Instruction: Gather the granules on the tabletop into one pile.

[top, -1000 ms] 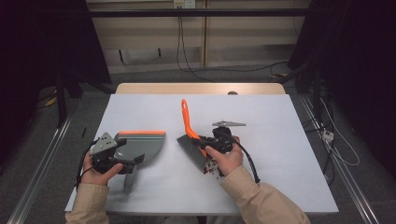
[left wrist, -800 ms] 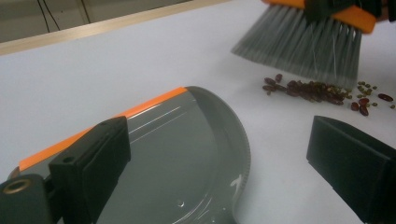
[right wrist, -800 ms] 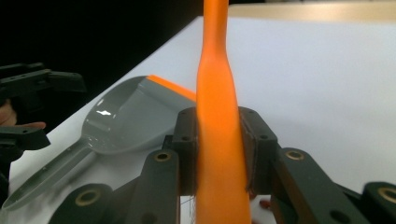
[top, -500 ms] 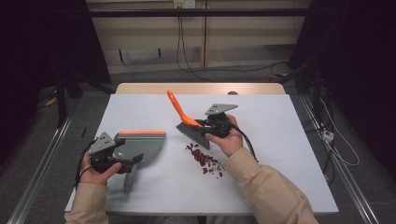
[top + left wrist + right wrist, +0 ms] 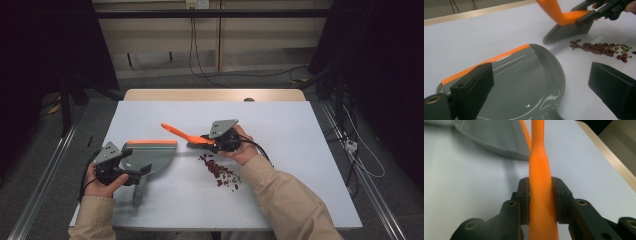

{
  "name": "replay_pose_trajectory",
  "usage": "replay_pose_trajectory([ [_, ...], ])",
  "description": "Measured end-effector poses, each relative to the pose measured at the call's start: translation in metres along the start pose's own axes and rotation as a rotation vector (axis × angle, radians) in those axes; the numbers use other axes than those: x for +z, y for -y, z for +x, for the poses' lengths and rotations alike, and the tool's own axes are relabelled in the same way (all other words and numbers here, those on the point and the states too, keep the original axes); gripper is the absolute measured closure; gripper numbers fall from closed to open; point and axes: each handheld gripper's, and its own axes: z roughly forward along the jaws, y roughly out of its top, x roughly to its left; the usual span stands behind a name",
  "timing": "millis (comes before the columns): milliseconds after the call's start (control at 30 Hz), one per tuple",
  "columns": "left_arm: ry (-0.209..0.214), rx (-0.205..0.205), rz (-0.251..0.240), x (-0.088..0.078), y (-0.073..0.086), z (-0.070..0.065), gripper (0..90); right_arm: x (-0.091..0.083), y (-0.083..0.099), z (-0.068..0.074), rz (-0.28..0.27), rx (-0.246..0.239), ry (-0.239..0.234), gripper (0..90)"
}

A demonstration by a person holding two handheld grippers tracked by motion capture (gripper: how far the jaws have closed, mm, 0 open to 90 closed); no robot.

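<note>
Two hand-held grippers work a brush and dustpan over spilled beans on a pale table.

The smooth white rectangular table top (image 5: 300, 150), edged at the far side by a light wooden strip, carries a glossy grey plastic dustpan (image 5: 152, 157) with a rounded back and a straight orange rubber lip – it lies flat at the left, its handle toward the person. The left gripper (image 5: 131, 172) sits at that handle; its blocky black jaws stand wide apart with nothing between them. The right gripper (image 5: 209, 142) is clamped on the smooth orange plastic handle of a hand brush (image 5: 187, 136), whose dark grey bristles touch the table. Just beside the bristles lies a loose streak of small dark red beans (image 5: 220, 170) – some greenish ones among them.
</note>
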Motion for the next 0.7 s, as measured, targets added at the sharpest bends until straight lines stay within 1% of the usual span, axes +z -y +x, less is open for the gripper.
replay_pose_trajectory([
  [67, 0.001, 0.000, 0.000, 0.000, 0.000, 0.000, 6.1, -0.003, -0.001, 0.005, 0.018, -0.029, -0.024, 71.5],
  [133, 0.001, 0.000, -0.001, -0.001, 0.000, 0.000, 6.1, -0.006, 0.000, 0.007, 0.022, -0.022, -0.036, 71.5],
  [167, 0.000, 0.002, -0.002, -0.001, 0.000, 0.000, 6.1, -0.008, 0.001, 0.008, 0.022, -0.028, -0.048, 71.5],
  [200, -0.002, 0.004, -0.001, -0.001, 0.000, 0.001, 6.1, -0.010, 0.001, 0.010, 0.026, -0.028, -0.049, 71.5],
  [233, -0.002, -0.001, -0.002, -0.001, 0.000, 0.001, 6.1, -0.012, 0.001, 0.012, 0.029, -0.028, -0.058, 71.4],
  [267, -0.003, 0.000, -0.002, -0.001, 0.000, 0.001, 6.1, -0.014, 0.002, 0.014, 0.031, -0.042, -0.068, 71.4],
  [333, 0.001, -0.001, -0.004, -0.001, 0.000, 0.000, 6.1, -0.018, 0.003, 0.018, 0.034, -0.047, -0.075, 71.3],
  [367, -0.001, 0.002, -0.001, -0.001, 0.000, 0.000, 6.1, -0.020, 0.004, 0.020, 0.035, -0.053, -0.087, 71.2],
  [500, -0.001, 0.008, -0.001, -0.001, 0.000, 0.000, 6.1, -0.029, 0.008, 0.027, 0.040, -0.063, -0.100, 70.9],
  [533, 0.000, 0.002, -0.004, -0.001, 0.000, -0.001, 6.1, -0.030, 0.008, 0.028, 0.041, -0.069, -0.100, 70.8],
  [700, 0.000, 0.005, -0.006, -0.001, -0.001, -0.002, 6.1, -0.038, 0.010, 0.034, 0.061, -0.084, -0.113, 70.5],
])
